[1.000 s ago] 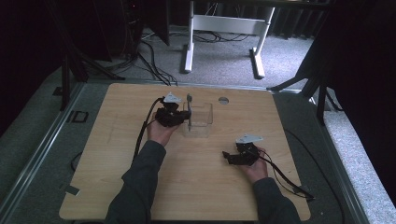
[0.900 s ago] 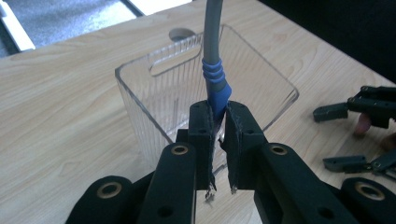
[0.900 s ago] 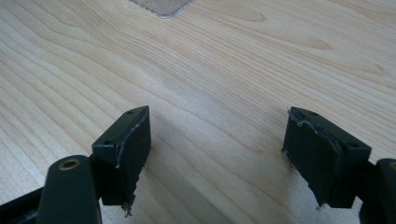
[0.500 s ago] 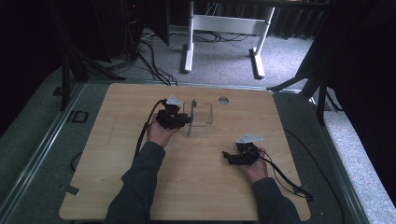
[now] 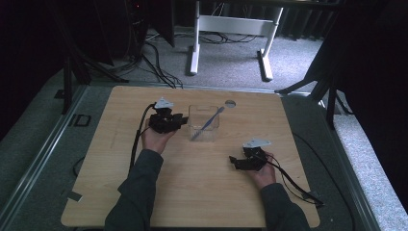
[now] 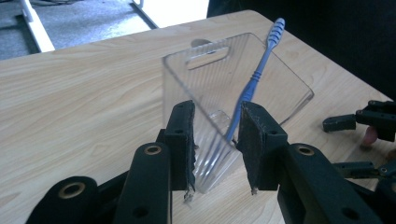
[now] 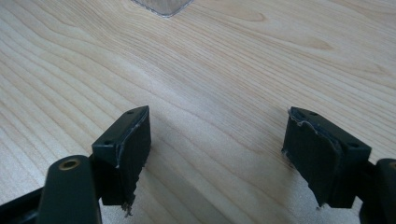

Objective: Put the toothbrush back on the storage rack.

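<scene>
Dim room – table evenly lit, close views sharp.

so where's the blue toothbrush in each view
High view: toothbrush leans in the clear container, table centre.
Left gripper view: toothbrush upper centre-right, beyond the jaws.
Right gripper view: no toothbrush; the container's corner sits at the top edge.
Shared landmark: the clear container.

clear container (image 5: 204, 122) with leaning toothbrush (image 5: 208, 122) mid-table, bare wood (image 5: 192, 187) all around
</scene>
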{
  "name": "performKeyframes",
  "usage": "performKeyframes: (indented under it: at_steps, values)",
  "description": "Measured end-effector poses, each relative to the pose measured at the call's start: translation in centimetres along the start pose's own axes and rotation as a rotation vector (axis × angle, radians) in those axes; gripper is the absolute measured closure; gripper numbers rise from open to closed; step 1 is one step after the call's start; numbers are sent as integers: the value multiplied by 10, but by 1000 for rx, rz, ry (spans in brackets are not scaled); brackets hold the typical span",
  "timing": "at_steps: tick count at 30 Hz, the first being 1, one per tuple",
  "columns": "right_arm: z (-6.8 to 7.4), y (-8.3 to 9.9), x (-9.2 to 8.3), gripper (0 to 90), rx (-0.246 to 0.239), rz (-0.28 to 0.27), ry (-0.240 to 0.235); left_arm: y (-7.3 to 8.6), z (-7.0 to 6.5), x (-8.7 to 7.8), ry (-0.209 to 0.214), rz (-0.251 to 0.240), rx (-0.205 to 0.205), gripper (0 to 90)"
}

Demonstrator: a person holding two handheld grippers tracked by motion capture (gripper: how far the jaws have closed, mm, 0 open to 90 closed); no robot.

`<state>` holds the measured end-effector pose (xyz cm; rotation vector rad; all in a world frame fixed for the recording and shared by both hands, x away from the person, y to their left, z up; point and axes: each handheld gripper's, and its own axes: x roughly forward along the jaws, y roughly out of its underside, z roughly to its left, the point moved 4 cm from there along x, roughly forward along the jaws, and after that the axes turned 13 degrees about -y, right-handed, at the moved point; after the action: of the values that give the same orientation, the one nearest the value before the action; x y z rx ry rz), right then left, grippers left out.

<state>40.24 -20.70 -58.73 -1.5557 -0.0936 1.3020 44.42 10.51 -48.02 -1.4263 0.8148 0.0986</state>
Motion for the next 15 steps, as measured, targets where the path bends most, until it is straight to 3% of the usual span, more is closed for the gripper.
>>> performKeyframes:
  at_steps: [9, 13, 15]
  values:
    - [0, 0, 0, 228, 0, 0, 0, 14, 15, -3, -24, 10, -34, 624]
    - [0, 0, 0, 228, 0, 0, 0, 28, 23, 0, -72, 55, -32, 596]
    - [0, 0, 0, 228, 0, 0, 0, 35, 27, 3, -112, 87, -10, 577]
